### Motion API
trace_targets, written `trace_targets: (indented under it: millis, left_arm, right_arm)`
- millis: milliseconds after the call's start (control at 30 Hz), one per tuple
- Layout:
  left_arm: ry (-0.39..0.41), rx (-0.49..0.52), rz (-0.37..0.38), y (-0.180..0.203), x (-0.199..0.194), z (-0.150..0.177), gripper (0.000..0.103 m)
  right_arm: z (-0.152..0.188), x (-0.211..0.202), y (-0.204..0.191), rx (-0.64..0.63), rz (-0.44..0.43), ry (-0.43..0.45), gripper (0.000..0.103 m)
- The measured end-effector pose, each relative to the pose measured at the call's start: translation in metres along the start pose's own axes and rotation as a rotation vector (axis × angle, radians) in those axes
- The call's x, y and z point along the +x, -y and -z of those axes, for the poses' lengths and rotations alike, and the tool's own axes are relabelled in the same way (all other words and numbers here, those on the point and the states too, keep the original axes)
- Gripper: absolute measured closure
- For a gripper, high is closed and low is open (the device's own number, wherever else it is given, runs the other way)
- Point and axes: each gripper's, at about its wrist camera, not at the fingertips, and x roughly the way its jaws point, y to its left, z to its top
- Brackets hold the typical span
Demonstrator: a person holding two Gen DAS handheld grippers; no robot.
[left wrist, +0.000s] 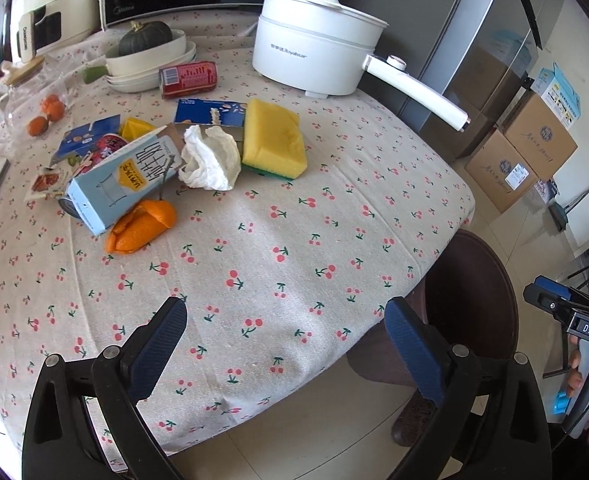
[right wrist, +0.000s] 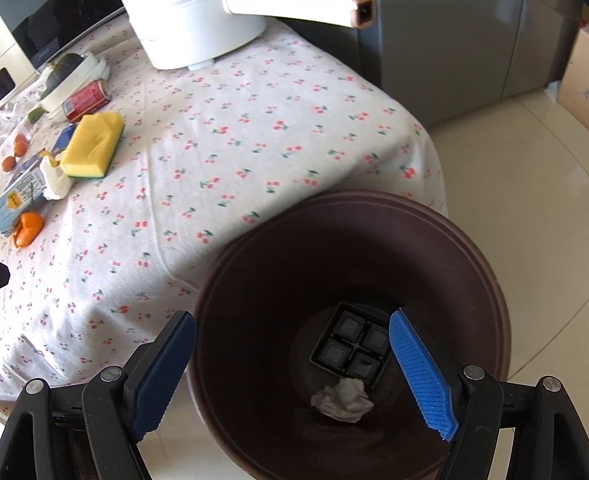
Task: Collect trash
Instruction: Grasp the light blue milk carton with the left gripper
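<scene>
Brown bin [right wrist: 474,248] has a tray [right wrist: 350,346] + tissue wad [right wrist: 342,400]. Carton [left wrist: 122,184], peel [left wrist: 142,226], tissue [left wrist: 210,158] etc. left on table [left wrist: 294,240]. Both grippers, left [left wrist: 286,344] & right [right wrist: 294,376]: fingers wide apart, empty.

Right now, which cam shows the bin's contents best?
Right wrist: it looks straight into the brown bin, showing a black tray and crumpled tissue. Left wrist catches only the bin's outer wall beyond the table edge.

I couldn't see the brown bin's [right wrist: 474,264] near rim, cut off below; the crumpled tissue [right wrist: 342,400] hid one tray [right wrist: 350,344] corner.
</scene>
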Motion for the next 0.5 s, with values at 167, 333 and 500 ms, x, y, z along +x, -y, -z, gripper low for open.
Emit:
trace_targets:
  millis: [167,333,500]
  left_arm:
    - [0.011,-0.024,-0.026,-0.02,-0.006,-0.002,0.002]
    - [0.012,-0.039,-0.058,-0.04,-0.009,-0.003,0.001]
    - [0.013,-0.046,-0.095,-0.059,-0.011,-0.004,0.001]
  right_arm:
    - [-0.012,0.001,-0.027,-0.037,-0.01,0.01,0.018]
    - [-0.022,0.006,-0.054,-0.068,-0.033,0.014,0.016]
    - [-0.03,0.013,-0.081,-0.099,-0.045,0.017,0.015]
